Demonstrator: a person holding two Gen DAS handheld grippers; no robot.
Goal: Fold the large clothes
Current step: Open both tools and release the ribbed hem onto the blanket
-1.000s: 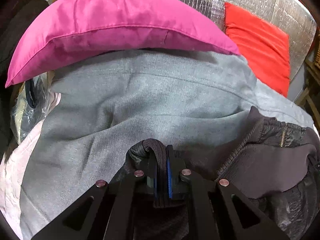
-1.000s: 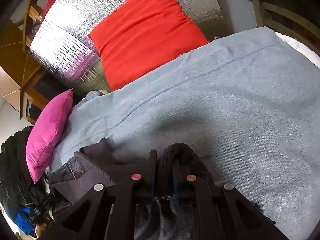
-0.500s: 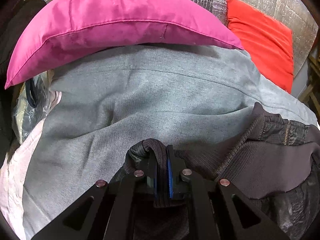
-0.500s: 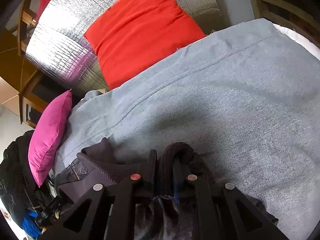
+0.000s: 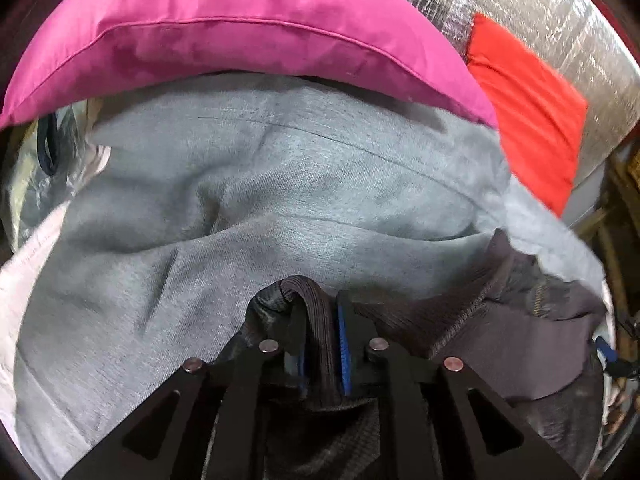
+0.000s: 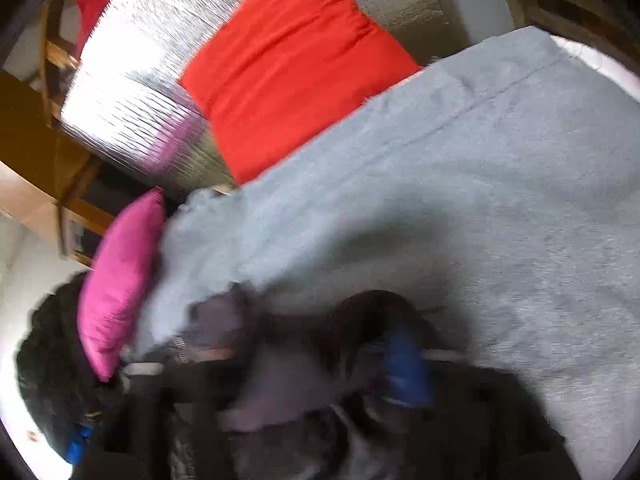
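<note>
A dark grey jacket [image 5: 504,344] with a ribbed hem lies on a grey blanket [image 5: 280,200]. My left gripper [image 5: 322,344] is shut on a fold of the ribbed hem [image 5: 308,296], close to the pink pillow. In the right wrist view the picture is badly blurred. My right gripper [image 6: 360,360] shows a blue pad [image 6: 404,364] with dark jacket fabric [image 6: 280,360] bunched beside it; the jaws look spread, and I cannot tell whether they still hold the hem.
A pink pillow [image 5: 240,32] lies just beyond the blanket. A red cushion [image 5: 528,120] leans on a silver foil backing [image 5: 560,12]. A clear plastic bag [image 5: 48,168] sits at the left. Wooden furniture [image 6: 60,152] and dark clothes [image 6: 52,360] stand past the pillow.
My left gripper has carried the hem forward, toward the pink pillow, and the blanket has bunched up. My right gripper has moved fast and its view has blurred; its jaws look wider apart.
</note>
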